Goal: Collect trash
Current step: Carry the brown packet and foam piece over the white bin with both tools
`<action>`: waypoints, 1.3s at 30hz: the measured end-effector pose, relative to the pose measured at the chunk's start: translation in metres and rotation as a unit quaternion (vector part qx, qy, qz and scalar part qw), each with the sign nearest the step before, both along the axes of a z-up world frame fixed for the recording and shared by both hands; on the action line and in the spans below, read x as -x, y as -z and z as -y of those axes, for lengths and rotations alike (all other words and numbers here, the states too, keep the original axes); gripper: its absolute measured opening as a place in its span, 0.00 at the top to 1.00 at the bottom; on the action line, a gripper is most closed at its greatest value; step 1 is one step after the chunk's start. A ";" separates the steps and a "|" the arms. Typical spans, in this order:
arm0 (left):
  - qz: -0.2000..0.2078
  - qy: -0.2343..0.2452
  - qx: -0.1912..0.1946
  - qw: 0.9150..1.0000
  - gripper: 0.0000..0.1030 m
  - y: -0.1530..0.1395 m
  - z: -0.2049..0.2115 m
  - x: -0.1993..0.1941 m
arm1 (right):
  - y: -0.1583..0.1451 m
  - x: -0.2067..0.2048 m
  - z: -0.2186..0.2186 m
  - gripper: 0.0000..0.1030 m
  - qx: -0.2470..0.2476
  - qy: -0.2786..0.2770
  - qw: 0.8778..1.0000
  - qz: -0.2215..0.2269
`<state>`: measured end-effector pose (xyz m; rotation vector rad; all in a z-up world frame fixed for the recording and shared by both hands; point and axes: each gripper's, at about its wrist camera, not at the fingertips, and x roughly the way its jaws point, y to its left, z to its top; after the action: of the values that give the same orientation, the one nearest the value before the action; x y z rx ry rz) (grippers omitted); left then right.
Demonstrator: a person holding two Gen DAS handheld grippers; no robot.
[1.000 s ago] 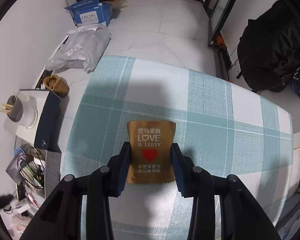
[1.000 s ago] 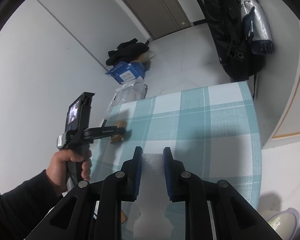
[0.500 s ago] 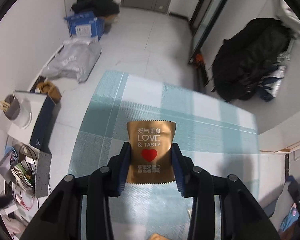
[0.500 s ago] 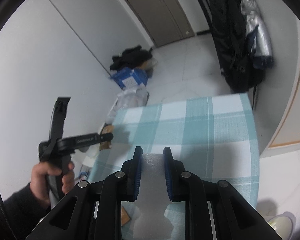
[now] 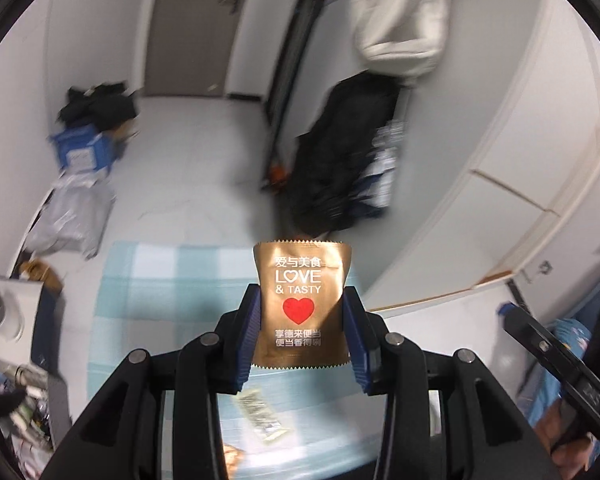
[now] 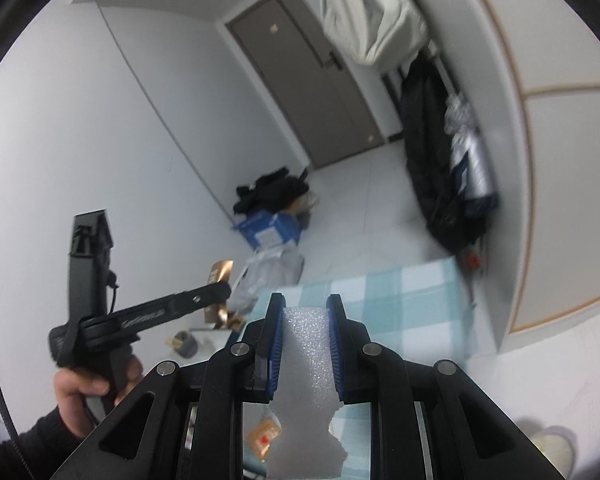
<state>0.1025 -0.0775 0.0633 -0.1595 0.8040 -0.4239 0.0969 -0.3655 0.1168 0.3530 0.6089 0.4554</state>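
The left gripper (image 5: 302, 320) fingers pinch a brown snack packet (image 5: 302, 300) by its side edges (light, crinkly, slippery); the right gripper (image 6: 305, 344) clamps a soft, crushable foam scrap (image 6: 306, 380), both above the counter (image 5: 148, 280)

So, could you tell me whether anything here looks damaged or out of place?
The white foam piece clamped in the right gripper has a torn, jagged lower edge. Two more wrappers lie loose on the checked tablecloth: a pale one and a brown one.
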 end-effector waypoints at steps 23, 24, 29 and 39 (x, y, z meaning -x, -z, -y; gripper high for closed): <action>0.020 0.223 0.043 0.974 0.67 -0.020 0.170 0.064 | -0.036 0.096 0.171 0.81 0.030 0.192 0.980 0.039; 0.017 0.229 0.040 0.973 0.67 -0.017 0.175 0.065 | -0.032 0.096 0.177 0.81 0.033 0.199 0.979 0.035; -0.005 0.255 0.027 0.967 0.67 0.001 0.203 0.067 | -0.008 0.100 0.204 0.81 0.034 0.225 0.974 0.011; -0.080 0.285 -0.017 0.955 0.67 0.058 0.256 0.064 | 0.070 0.104 0.246 0.81 0.008 0.271 0.960 -0.068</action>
<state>0.0387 -0.3334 0.0054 0.0779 1.0148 -0.9495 -0.0070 -0.6112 0.0468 0.5198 0.6190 -0.1013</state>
